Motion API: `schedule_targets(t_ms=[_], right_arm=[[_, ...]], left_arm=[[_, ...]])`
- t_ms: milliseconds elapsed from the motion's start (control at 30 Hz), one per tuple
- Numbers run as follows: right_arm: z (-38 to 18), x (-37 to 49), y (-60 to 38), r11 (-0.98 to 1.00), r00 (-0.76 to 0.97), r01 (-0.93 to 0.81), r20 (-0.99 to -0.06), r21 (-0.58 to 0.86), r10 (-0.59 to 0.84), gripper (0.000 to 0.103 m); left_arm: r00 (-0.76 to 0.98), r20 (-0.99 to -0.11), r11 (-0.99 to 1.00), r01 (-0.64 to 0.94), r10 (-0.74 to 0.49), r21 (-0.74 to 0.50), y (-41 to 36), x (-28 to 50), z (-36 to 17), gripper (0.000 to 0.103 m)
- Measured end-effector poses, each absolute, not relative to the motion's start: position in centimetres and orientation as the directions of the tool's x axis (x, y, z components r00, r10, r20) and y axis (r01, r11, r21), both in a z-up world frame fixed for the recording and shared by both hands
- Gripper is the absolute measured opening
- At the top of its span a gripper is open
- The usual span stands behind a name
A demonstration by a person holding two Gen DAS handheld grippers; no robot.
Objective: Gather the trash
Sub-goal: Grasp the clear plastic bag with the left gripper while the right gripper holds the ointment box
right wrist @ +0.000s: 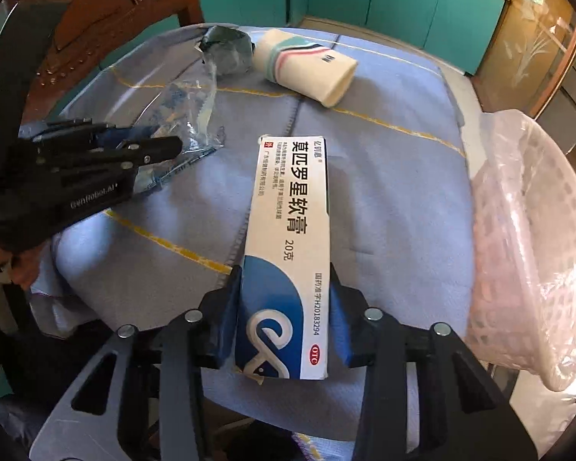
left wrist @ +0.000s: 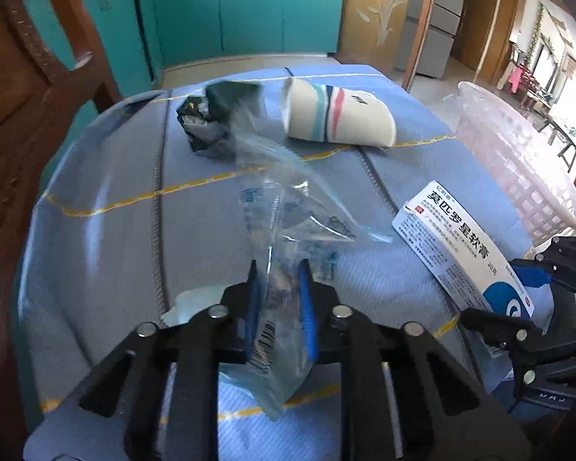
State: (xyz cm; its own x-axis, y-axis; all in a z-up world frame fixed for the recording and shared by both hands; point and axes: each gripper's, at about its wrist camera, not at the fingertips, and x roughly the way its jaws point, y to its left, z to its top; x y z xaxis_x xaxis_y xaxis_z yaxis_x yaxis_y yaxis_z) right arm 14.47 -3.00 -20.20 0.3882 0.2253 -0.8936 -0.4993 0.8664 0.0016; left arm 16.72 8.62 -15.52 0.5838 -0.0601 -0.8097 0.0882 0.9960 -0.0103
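Observation:
My left gripper [left wrist: 278,269] is shut on a clear plastic bag [left wrist: 284,226] and holds it over the blue cloth [left wrist: 107,253]. My right gripper [right wrist: 286,272] is shut on a white and blue ointment box [right wrist: 292,223], also seen in the left wrist view [left wrist: 460,242]. A paper cup [left wrist: 338,117] with stripes lies on its side at the far end of the cloth, also in the right wrist view [right wrist: 307,69]. A crumpled black wrapper [left wrist: 207,119] lies left of the cup, also in the right wrist view [right wrist: 230,53]. A pale plastic basket [right wrist: 533,238] lined with a bag stands at the right.
A wooden chair [left wrist: 23,88] stands at the left of the table. Teal cabinets [left wrist: 249,11] line the far wall. A white scrap [left wrist: 192,303] lies on the cloth by my left gripper. The left gripper also shows in the right wrist view [right wrist: 172,146].

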Motion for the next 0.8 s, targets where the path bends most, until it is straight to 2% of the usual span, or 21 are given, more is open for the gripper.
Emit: schedule_targets(t_ms=[267, 800], right_arm=[[-18.7, 14.2, -2.6, 0.862, 0.419, -0.506, -0.873, 0.003, 0.249, 0.041], [-17.0, 14.3, -4.2, 0.887, 0.453, -0.461, -0.853, 0.024, 0.258, 0.041]], left_arm=[[0.647, -0.762, 1.0, -0.007, 0.018, 0.017, 10.5, 13.3, -12.3, 0.015], [0.688, -0.725, 0.999, 0.045, -0.022, 0.012, 9.3, 10.2, -9.2, 0.015]])
